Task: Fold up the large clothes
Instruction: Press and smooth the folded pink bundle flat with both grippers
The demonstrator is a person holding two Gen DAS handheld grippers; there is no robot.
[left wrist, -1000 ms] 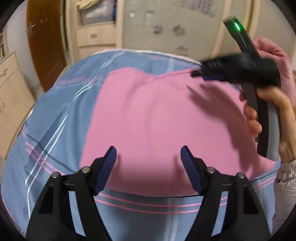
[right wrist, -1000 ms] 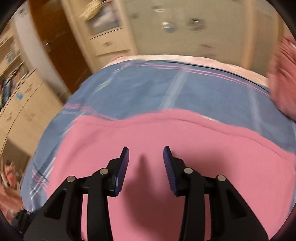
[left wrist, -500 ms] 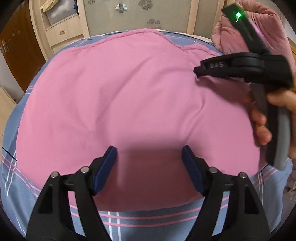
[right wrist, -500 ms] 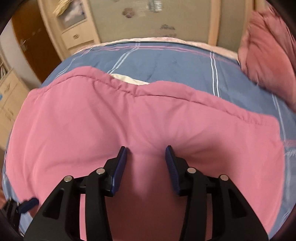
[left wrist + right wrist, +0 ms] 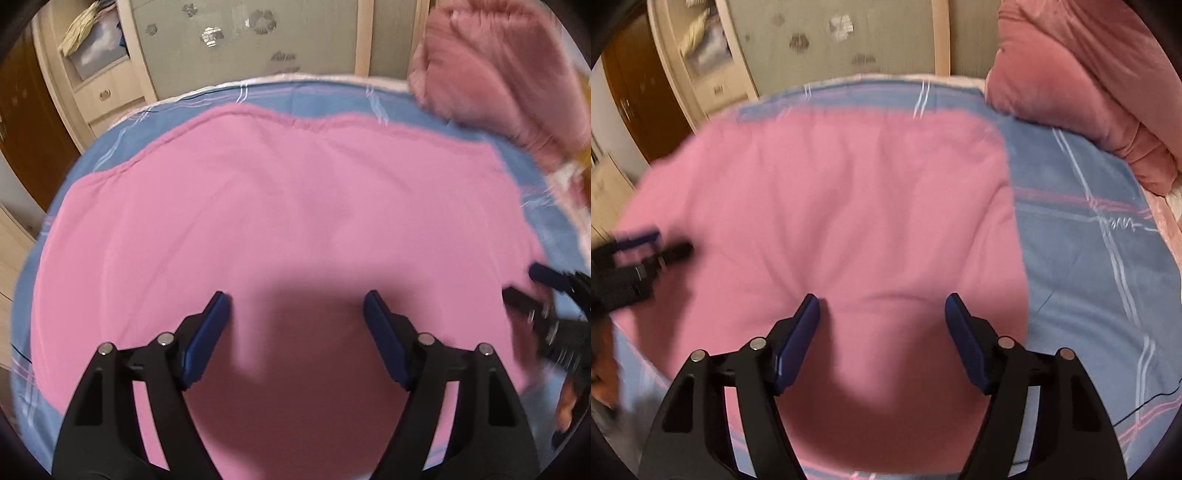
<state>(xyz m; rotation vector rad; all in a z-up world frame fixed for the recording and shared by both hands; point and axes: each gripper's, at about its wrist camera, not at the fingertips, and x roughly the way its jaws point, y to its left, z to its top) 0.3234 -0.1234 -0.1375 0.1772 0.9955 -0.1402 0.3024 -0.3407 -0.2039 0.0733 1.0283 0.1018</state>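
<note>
Both grippers, left gripper (image 5: pixel 295 314) and right gripper (image 5: pixel 882 314), hover over the pink garment (image 5: pixel 280 214) on the bed (image 5: pixel 1089 229), fingers opening, holding nothing; next, probably pinch an edge to fold.

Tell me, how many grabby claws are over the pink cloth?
2. The left gripper is above the pink garment's near edge, jaws opening, nothing between them. The right gripper is beside it, also opening and empty.

Blue bed sheet (image 5: pixel 325 98) with pink and white stripes covers bed. Big fluffy pink blanket (image 5: pixel 1082 92) piled at far right corner. Pale wardrobe (image 5: pixel 107 92) with small drawer behind bed. Grey-green panel (image 5: pixel 240 40) with flower shapes beside it. Brown door (image 5: pixel 639 110) at far left.
</note>
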